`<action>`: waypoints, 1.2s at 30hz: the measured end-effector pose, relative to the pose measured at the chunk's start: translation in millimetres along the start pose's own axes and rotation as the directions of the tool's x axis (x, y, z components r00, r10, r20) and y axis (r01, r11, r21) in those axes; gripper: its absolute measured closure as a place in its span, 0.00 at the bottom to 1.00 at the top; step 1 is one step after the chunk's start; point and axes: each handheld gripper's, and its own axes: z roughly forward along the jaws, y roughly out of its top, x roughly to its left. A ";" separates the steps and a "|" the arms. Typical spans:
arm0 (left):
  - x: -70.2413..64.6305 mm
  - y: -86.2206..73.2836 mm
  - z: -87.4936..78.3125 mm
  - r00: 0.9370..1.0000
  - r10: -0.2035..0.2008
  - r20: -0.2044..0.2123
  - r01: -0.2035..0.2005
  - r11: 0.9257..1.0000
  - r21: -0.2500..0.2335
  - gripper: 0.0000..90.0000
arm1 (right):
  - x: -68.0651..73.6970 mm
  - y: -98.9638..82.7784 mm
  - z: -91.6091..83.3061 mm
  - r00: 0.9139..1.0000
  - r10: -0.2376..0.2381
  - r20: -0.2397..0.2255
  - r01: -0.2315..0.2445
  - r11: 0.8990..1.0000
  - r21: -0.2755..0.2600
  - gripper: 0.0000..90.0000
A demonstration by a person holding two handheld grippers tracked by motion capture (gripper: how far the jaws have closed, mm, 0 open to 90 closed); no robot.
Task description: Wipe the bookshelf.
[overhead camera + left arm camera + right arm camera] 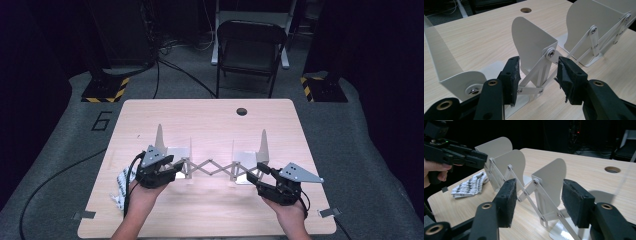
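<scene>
Since no task's given, guessing here: wooden table (210,220), white accordion bookend rack (210,167) stretched left-right across the middle. Left gripper (172,169) at one end, right gripper (260,175) at the other, both wide open, straddling the scissor links.

A dark lab: wooden table (210,112), folding chair (250,45), floor cables (175,67).
</scene>
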 end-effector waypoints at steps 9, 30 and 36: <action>-2.7 -1.8 11.1 1.000 -0.001 -0.008 0.001 1.000 0.023 0.65 | 2.3 -1.1 31.9 0.998 -0.059 0.025 0.058 0.997 0.060 0.54; -5.2 0.3 20.3 0.999 0.014 -0.048 -0.014 1.000 0.011 0.72 | -1.5 -11.8 52.3 0.994 -0.065 0.086 0.052 0.988 0.146 0.54; -6.7 4.8 28.1 0.998 0.021 -0.060 -0.021 1.000 0.006 0.73 | -3.9 -14.8 49.9 0.991 -0.065 0.116 0.048 0.989 0.143 0.54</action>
